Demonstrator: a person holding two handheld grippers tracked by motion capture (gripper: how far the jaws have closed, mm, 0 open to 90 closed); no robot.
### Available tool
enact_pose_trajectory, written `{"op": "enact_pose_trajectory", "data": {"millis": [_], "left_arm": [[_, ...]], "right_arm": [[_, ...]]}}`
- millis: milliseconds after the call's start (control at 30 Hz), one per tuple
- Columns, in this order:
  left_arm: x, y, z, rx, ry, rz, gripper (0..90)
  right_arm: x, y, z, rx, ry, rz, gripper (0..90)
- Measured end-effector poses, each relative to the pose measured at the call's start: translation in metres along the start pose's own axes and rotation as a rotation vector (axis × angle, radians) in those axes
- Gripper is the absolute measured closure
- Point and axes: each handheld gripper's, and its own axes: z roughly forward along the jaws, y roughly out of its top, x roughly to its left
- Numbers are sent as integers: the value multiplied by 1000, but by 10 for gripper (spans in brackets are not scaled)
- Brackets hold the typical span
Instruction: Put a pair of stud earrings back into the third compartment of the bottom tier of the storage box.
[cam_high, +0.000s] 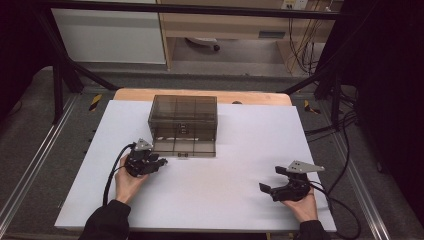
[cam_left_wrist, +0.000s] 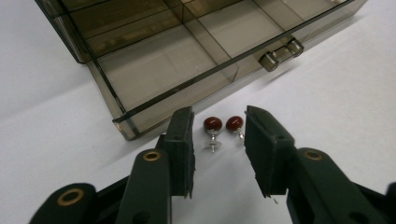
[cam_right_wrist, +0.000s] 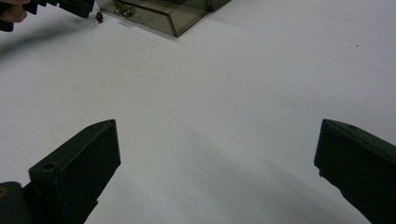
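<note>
The left tool (cam_left_wrist: 218, 140) sits low over the white tabletop (cam_high: 225, 175), at about 8 o'clock from the smoked-plastic box (cam_high: 184, 120). Its jaws stand apart on either side of two red studs (cam_left_wrist: 223, 125), which lie side by side on the tabletop between the pads; the right pad is almost against the nearer stud, but contact cannot be confirmed. Nothing is clamped. The studs rest just outside the front wall of the drawer (cam_left_wrist: 187, 65), which is pulled out of the box and divided into compartments, near the drawer's corner and at 7 o'clock from its handle (cam_left_wrist: 281, 53).

The right tool (cam_high: 276, 180) rests at the 4 o'clock part of the tabletop, well apart from the box. Its jaws stand wide apart, with bare tabletop between them.
</note>
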Motion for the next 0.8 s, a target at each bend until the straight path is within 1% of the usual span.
{"op": "enact_pose_trajectory", "data": {"millis": [100,167,367,433,633,700,800], "left_arm": [[1,0,1,-1,-5,-1,675],[1,0,2,-5,6,6,687],[1,0,6,4,12,14,704],[1,0,7,4,9,10,718],[0,-1,10,7,8,18,747],[0,-1,10,7,7,20,787],[-1,-1,10,9,9,24,794]], "right_arm": [[0,0,0,-2,-1,-1,10],[0,0,0,0,-1,-2,10],[0,0,0,0,-3,-1,10],[0,0,-1,1,-2,2,10],[0,0,-1,0,-2,0,10],[0,0,-1,0,-2,1,10],[0,0,-1,1,-2,1,10]]}}
